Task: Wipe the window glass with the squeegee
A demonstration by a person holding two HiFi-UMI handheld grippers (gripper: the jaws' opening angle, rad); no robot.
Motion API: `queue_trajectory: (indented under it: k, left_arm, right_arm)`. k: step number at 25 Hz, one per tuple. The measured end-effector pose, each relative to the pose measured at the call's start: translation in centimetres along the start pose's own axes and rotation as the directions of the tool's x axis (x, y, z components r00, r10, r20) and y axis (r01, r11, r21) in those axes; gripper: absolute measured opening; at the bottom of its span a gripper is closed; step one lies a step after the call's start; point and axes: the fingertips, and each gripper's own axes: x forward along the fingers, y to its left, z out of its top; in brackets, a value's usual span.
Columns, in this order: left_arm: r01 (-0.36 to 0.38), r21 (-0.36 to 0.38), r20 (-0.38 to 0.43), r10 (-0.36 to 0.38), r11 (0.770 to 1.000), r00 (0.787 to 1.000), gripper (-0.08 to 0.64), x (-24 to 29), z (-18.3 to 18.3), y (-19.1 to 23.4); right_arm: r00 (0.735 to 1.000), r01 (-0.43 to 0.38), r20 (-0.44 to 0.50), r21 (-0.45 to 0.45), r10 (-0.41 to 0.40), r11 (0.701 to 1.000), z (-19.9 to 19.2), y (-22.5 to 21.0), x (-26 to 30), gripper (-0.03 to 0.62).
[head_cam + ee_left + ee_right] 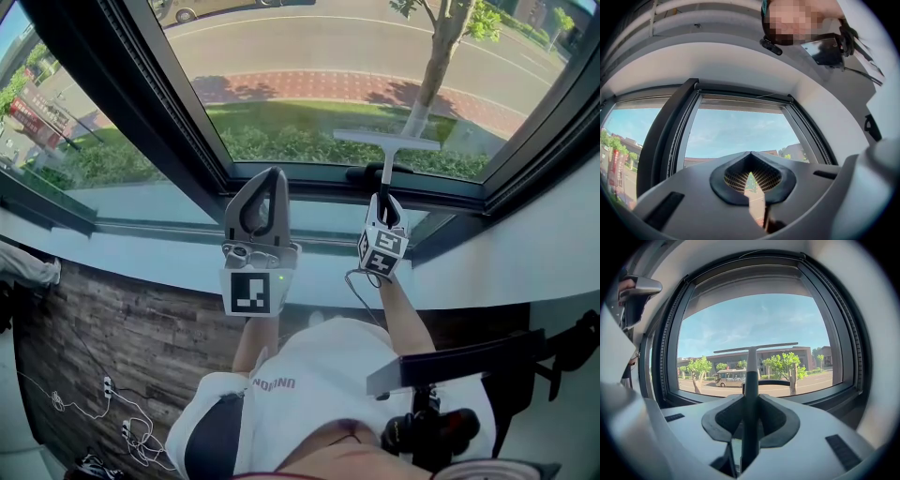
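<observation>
Window glass [309, 56] clear and glossy, frame [141, 103] dark and matt; left tool [270, 174] smooth matt grey plastic; floor [122, 347] rough-grained wood.

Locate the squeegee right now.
In the head view the squeegee stands right of centre, its handle clamped in the right gripper, its blade crosswise in front of the window glass just above the bottom frame.

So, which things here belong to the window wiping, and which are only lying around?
Belong to the job:
- squeegee
- window glass
- right gripper, shut on the squeegee handle

Just lying about or idle:
- white cables on the floor
- left gripper, shut and holding nothing
</observation>
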Motion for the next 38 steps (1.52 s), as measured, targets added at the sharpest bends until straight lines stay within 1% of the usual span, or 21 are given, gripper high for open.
queue_trajectory:
  k: [8,18,32,38]
  left_arm:
    - [-0.016,-0.006,0.007,0.016,1.0,1.0,-0.006,-0.2,-0.1,0.1]
    - [-0.027,-0.002,0.006,0.027,1.0,1.0,-0.006,-0.5,-0.1,0.3]
    - [-0.052,0.004,-0.007,0.052,0.999,0.999,-0.006,-1.3,-0.1,0.5]
    - [-0.056,0.005,-0.015,0.056,0.998,0.998,-0.005,-1.7,-0.3,0.3]
  right_arm:
    - [0.998,0.001,-0.057,0.003,-0.001,1.0,-2.2,-0.3,0.2,0.1]
    - [0.997,0.001,-0.079,0.002,-0.001,1.0,-3.6,-0.2,0.4,0.098]
    - [0.986,-0.004,-0.165,0.024,0.007,1.0,-7.1,-0.4,0.2,0.1]
    - [0.983,-0.008,-0.182,0.023,0.012,1.0,-7.7,-0.5,0.2,0.098]
